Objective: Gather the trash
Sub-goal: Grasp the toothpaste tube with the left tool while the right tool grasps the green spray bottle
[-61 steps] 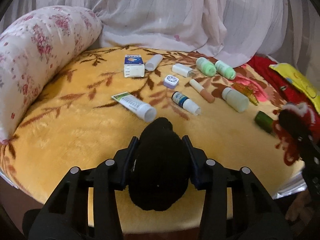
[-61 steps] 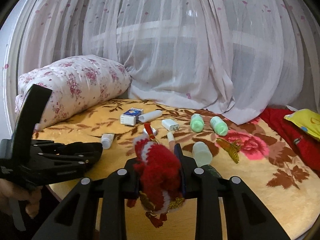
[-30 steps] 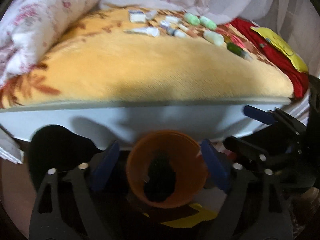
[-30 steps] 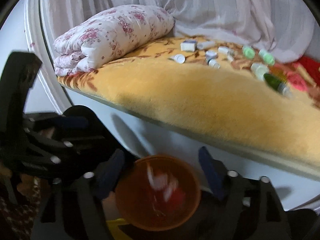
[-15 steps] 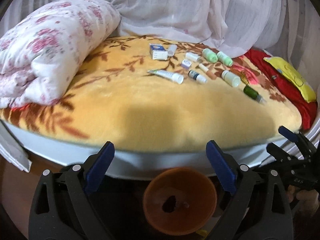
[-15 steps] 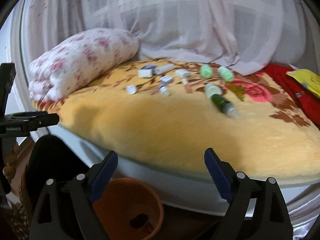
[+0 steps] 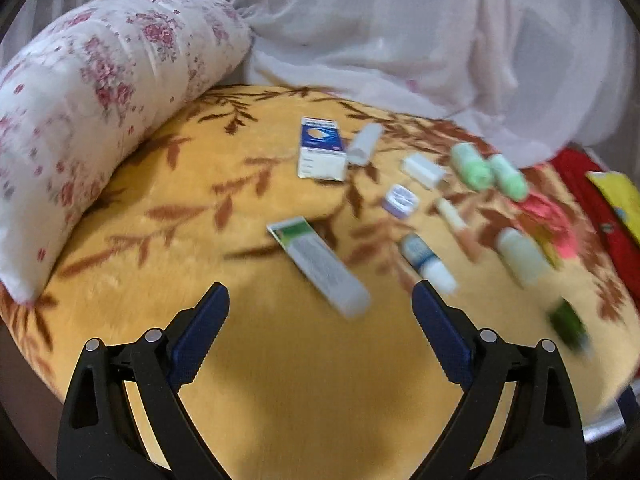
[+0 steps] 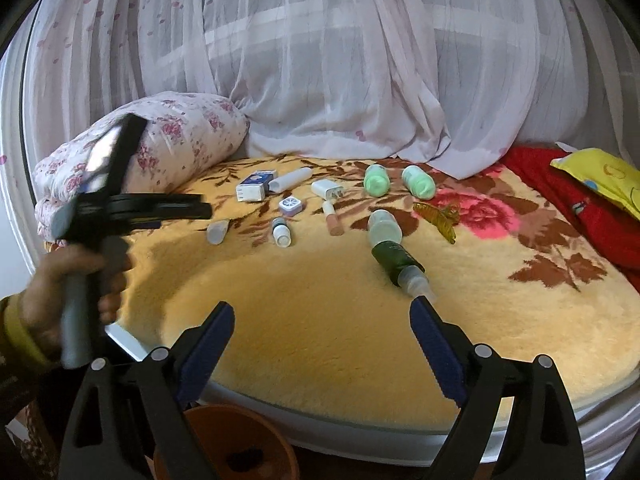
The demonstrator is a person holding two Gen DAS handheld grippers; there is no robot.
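Several small items lie on the yellow floral blanket (image 7: 304, 392): a white tube (image 7: 320, 266), a blue-white box (image 7: 322, 148), a blue-labelled bottle (image 7: 426, 262), two green bottles (image 7: 472, 166), a dark green bottle (image 8: 396, 260) and an amber hair clip (image 8: 436, 216). My left gripper (image 7: 320, 304) is open and empty above the blanket, just short of the tube. My right gripper (image 8: 322, 320) is open and empty over the bed's front edge. The orange bin (image 8: 228, 444) sits below it on the floor, with dark things inside. The left gripper also shows in the right wrist view (image 8: 136, 208).
A rolled floral quilt (image 7: 88, 96) lies at the left of the bed. White net curtains (image 8: 320, 60) hang behind. A red cloth (image 8: 560, 184) and a yellow pillow (image 8: 600, 176) lie at the right. The bed's white rim (image 8: 360, 428) runs along the front.
Both grippers let go of the black and the red plush items over the orange bin, then rose back up over the bed. The left gripper has moved in close to the white tube.
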